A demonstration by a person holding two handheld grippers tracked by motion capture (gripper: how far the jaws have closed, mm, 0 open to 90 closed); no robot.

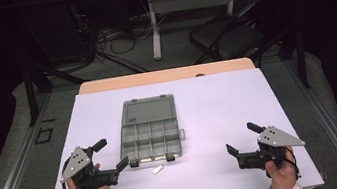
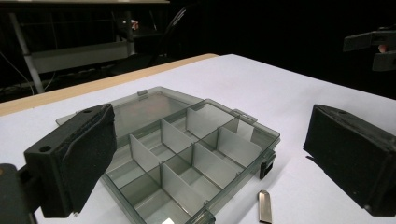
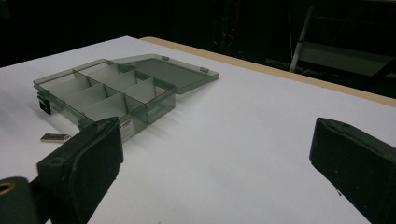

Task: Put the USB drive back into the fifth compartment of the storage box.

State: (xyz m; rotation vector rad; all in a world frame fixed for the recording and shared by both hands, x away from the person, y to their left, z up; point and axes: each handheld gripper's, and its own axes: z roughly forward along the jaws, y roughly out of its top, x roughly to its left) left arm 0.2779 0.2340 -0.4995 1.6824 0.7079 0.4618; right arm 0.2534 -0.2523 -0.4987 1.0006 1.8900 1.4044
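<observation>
My left tongs (image 1: pixel 113 156) hang released just above the worktop (image 1: pixel 219 107), jaws spread wide with nothing between them, and the near left corner of the open compartment box (image 1: pixel 153 138) sits just ahead of their tips. Seen in my left gripper view, the box (image 2: pixel 187 154) lies flat with its lid (image 2: pixel 144 106) folded back on the far side, its compartments looking empty as far as I can tell. A small metal piece (image 1: pixel 157 169) lies on the white sheet just to the right of my left tongs, close by the box's front wall and its black latches; in the left gripper view it (image 2: pixel 264 205) rests apart from the box, touching nothing. My right tongs (image 1: pixel 241 138) are likewise released and hold nothing, well apart from the box, which lies off to their left across bare worktop. I judge the work barely begun: the box is open, the piece is not yet picked up, and placing it in a compartment and shutting the lid would remain. For room, the stretch between my two tongs is open, the right side wide and free; the near edge of the worktop runs right under my hands, so I have little room to pull back.
</observation>
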